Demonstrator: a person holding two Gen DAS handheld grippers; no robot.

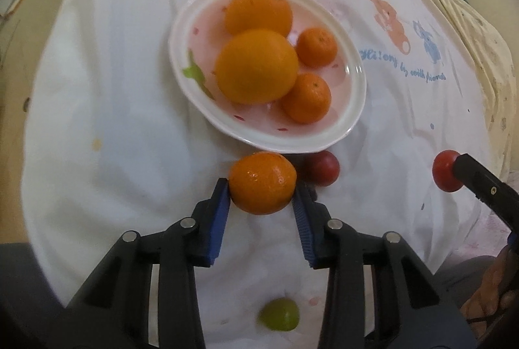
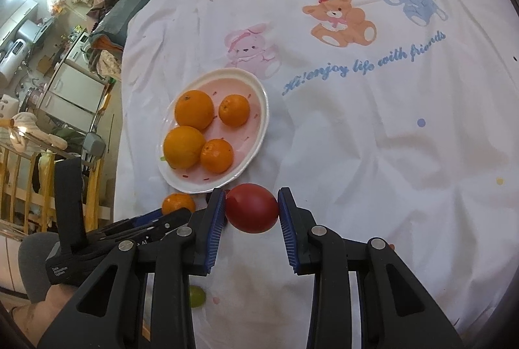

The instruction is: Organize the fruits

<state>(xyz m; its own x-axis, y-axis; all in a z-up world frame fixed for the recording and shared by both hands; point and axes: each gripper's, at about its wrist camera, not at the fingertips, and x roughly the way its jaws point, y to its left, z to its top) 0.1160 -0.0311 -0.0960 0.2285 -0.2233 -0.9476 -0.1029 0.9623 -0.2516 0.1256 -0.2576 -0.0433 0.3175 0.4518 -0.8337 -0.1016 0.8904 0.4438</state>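
Note:
My left gripper [image 1: 262, 186] is shut on a mandarin [image 1: 262, 183] just in front of the white oval plate [image 1: 194, 31]. The plate holds two big oranges [image 1: 256, 66] and two small mandarins [image 1: 306, 97]. My right gripper [image 2: 251, 208] is shut on a red fruit [image 2: 252, 208], near the plate's [image 2: 259, 128] front rim. In the left wrist view that red fruit [image 1: 446, 174] shows at the right gripper's tip. A second red fruit [image 1: 322, 168] lies on the cloth beside the held mandarin. The left-held mandarin [image 2: 178, 203] also shows in the right wrist view.
A green grape-like fruit [image 1: 279, 314] lies on the white printed cloth [image 1: 113, 122] under my left gripper; it also shows in the right wrist view [image 2: 197, 295]. Cluttered furniture [image 2: 65, 83] stands beyond the bed's left edge.

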